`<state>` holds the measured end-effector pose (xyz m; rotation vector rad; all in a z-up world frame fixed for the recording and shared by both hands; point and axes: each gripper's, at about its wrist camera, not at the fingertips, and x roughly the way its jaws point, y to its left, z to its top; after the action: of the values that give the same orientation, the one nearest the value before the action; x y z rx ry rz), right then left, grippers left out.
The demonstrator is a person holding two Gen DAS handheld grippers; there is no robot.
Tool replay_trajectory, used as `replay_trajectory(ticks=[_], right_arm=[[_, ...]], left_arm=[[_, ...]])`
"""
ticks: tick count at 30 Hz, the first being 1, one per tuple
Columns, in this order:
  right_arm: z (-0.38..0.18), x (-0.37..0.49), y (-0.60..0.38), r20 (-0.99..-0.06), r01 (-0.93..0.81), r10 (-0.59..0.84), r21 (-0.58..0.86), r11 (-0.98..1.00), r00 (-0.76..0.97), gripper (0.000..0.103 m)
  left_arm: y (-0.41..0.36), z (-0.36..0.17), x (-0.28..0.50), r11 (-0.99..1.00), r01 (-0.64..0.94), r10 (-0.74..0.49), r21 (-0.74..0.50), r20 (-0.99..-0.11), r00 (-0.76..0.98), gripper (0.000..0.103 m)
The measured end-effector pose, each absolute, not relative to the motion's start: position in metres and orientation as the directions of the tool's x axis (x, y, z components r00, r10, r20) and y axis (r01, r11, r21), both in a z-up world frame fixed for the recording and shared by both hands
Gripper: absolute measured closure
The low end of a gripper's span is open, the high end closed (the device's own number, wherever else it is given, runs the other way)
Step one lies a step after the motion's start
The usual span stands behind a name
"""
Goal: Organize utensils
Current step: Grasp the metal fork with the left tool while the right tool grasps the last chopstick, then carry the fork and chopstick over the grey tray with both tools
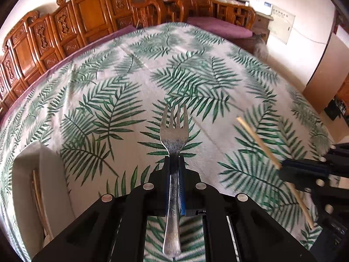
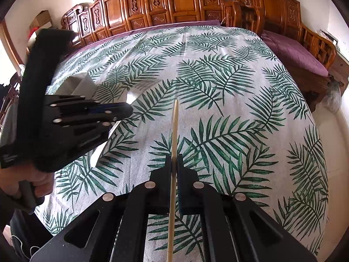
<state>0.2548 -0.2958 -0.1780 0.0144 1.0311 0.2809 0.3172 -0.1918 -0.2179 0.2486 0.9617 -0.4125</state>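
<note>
- We have the left gripper clenched on a metal fork, gripped at the neck, tines pointing away toward the far edge of the table, handle running back between the fingers.
- We have the right gripper clenched on a single wooden chopstick, held near mid-length, clear of the cloth.
- Both utensils are lifted off the table; neither is stowed yet.
- A white holder sits at the near left edge of the table; something like thin sticks shows inside, but we cannot tell for sure. Its divided top shows behind the left gripper in the right wrist view.
- Judged progress: picking done for these two pieces, placing left. No other loose utensils visible on the leaf-print tablecloth.
- Obstacles: none on the cloth. The two grippers are near each other, so the chopstick could cross the fork's path.
- Surroundings: carved wooden chairs past the far edge.
</note>
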Motion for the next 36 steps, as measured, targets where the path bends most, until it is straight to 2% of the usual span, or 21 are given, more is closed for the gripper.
replay_trajectory(ticks=[17, 27, 36], right_arm=[[-0.171, 0.252, -0.289, -0.836, -0.239, 0.216, 0.105, 0.965, 0.505, 0.097], [-0.152, 0.246, -0.265, -0.812, -0.28, 0.217, 0.069, 0.957, 0.542, 0.097], [-0.13, 0.261, -0.217, -0.784, -0.336, 0.274, 0.088, 0.938, 0.558, 0.097]], left_arm=[[-0.158, -0.188, 0.272, 0.912, 0.409, -0.286, -0.016, -0.739, 0.609, 0.097], [-0.121, -0.151, 0.249, 0.923, 0.377, -0.327, -0.073, -0.665, 0.671, 0.097], [-0.071, -0.122, 0.25, 0.947, 0.319, -0.274, -0.046, -0.639, 0.719, 0.097]])
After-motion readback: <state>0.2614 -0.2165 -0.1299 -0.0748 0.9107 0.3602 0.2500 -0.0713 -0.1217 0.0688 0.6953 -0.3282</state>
